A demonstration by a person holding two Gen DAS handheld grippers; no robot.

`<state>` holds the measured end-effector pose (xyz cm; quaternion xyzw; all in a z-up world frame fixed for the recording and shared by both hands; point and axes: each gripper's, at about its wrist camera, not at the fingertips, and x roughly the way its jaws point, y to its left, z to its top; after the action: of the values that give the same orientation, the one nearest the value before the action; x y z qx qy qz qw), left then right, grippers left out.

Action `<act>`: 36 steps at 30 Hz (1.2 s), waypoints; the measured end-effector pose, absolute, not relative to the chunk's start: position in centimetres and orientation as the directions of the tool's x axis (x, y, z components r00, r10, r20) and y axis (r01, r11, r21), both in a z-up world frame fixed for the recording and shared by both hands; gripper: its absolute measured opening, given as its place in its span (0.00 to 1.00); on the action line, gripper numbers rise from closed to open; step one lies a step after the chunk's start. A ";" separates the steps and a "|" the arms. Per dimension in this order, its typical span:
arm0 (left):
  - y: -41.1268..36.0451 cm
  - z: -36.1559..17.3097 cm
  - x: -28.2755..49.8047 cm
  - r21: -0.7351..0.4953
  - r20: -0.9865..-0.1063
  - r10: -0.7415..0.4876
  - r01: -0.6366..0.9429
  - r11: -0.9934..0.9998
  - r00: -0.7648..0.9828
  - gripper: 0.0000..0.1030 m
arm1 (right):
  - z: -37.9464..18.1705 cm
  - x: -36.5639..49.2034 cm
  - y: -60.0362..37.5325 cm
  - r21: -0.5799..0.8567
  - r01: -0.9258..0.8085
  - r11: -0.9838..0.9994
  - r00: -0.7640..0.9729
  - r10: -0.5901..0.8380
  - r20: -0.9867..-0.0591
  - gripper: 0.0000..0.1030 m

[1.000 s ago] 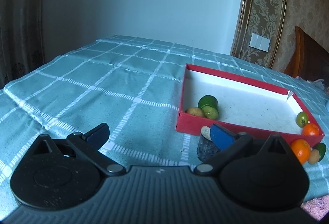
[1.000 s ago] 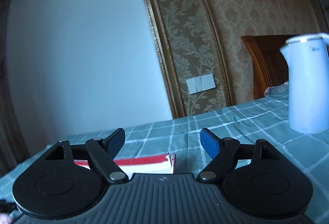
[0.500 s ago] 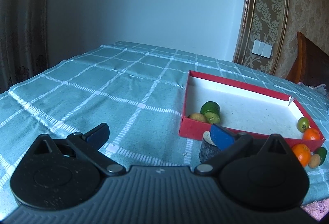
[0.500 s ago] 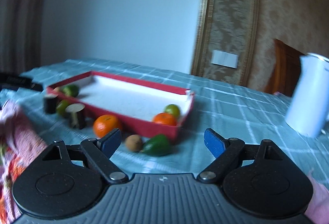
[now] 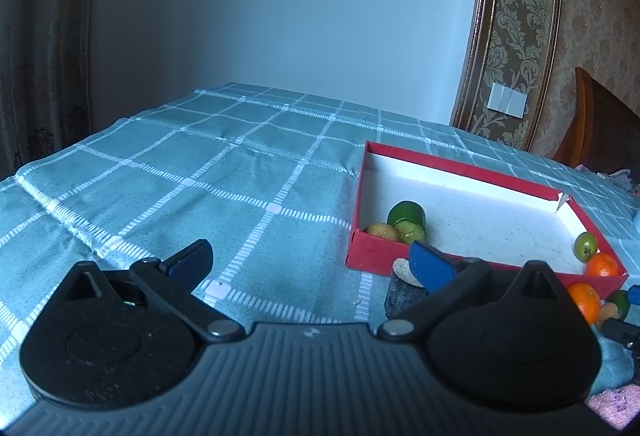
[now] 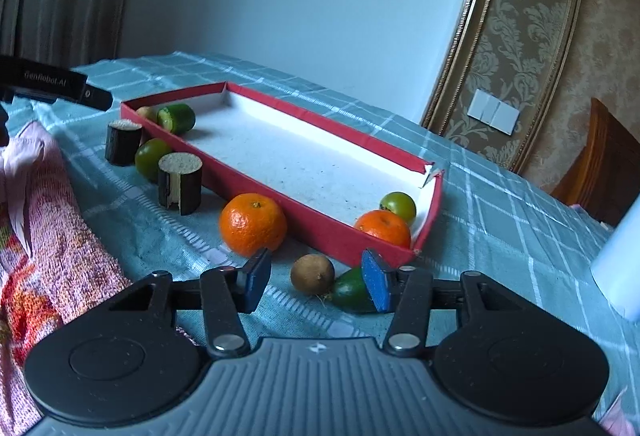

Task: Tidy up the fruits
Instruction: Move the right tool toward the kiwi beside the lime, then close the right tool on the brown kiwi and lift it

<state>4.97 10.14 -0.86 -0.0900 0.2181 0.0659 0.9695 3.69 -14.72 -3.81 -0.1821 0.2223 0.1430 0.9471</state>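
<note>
A red tray point(image 6: 320, 232) with a white floor lies on the checked cloth; it also shows in the left wrist view point(image 5: 372, 252). Inside it are an orange point(image 6: 383, 228), a small green fruit point(image 6: 398, 206), a green cut piece point(image 6: 176, 117) and a brown fruit point(image 6: 146, 113). Outside it lie an orange point(image 6: 253, 223), a brown kiwi point(image 6: 312, 273), a green fruit point(image 6: 354, 295), another green fruit point(image 6: 152, 164) and two dark cut cylinders point(image 6: 179, 183). My right gripper point(image 6: 316, 284) is open just above the kiwi. My left gripper point(image 5: 312, 260) is open and empty, left of the tray.
A pink flowered towel point(image 6: 48, 236) lies at the left of the right wrist view. A white kettle point(image 6: 620, 260) stands at the right. A wooden chair point(image 6: 600, 172) stands behind the table. The left gripper's body point(image 6: 56, 86) juts in at far left.
My right gripper swung down from facing the wall and came close over the kiwi and green fruit; its jaws narrowed a little. My left gripper rose slightly and stayed open.
</note>
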 end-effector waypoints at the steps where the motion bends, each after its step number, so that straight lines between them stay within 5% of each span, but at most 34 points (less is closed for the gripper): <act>1: 10.1 -0.9 5.0 -0.146 -0.434 0.086 -0.164 0.976 0.897 1.00 | -3.9 3.9 -14.6 -0.288 -0.356 0.889 0.856 0.187 -0.482 0.48; 22: 10.0 -0.9 5.0 -0.150 -0.433 0.073 -0.151 0.977 0.899 1.00 | -5.7 3.3 -11.5 -0.546 -0.360 0.756 0.882 0.086 -0.463 0.24; 36: 9.9 -1.0 5.1 -0.149 -0.438 0.066 -0.144 0.978 0.897 1.00 | -1.4 5.3 -13.5 -0.367 -0.280 0.887 0.914 0.130 -0.384 0.24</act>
<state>5.11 9.88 -0.98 -0.0890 0.2206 0.0541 0.9698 5.25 -13.46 -1.40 -0.2122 0.1769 0.1075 0.9550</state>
